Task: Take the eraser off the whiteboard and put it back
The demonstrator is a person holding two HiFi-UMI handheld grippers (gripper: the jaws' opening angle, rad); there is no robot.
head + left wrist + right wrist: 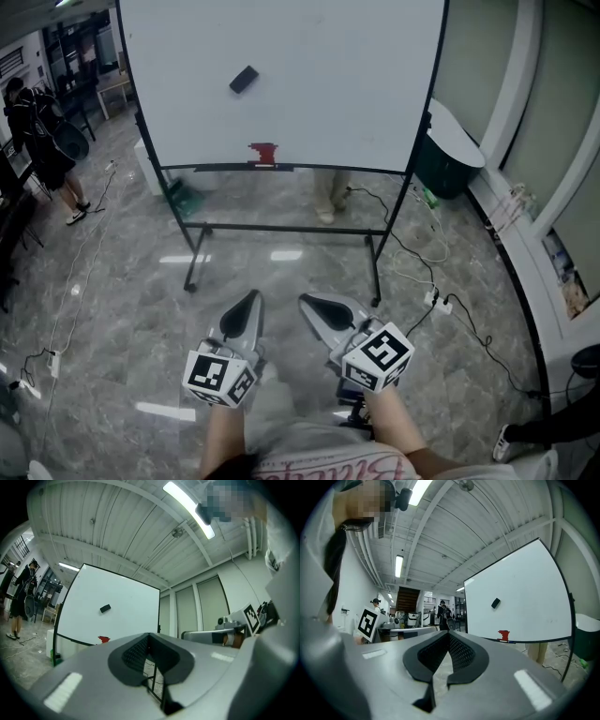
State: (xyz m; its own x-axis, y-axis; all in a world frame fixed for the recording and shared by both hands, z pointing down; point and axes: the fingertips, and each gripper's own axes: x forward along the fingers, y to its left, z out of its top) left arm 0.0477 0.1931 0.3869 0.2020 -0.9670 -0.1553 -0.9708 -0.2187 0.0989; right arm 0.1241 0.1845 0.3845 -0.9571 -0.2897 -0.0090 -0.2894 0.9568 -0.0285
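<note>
A black eraser [244, 79] sticks on the whiteboard [319, 103], upper left of its middle; both gripper views show the eraser [105, 608] [496, 603] small and far ahead. A red object [263, 152] rests on the board's tray. My left gripper [251, 302] and right gripper [309, 302] are held side by side over the floor, well short of the board. Both have their jaws together with nothing between them. The left gripper [149, 637] and right gripper [449, 637] point toward the board.
The board stands on a black wheeled frame [281, 230] on a grey marble floor. Cables and a power strip [439, 302] lie at the right. A dark bin with a white lid [448, 150] stands beside the board. A person [42, 150] stands at the far left.
</note>
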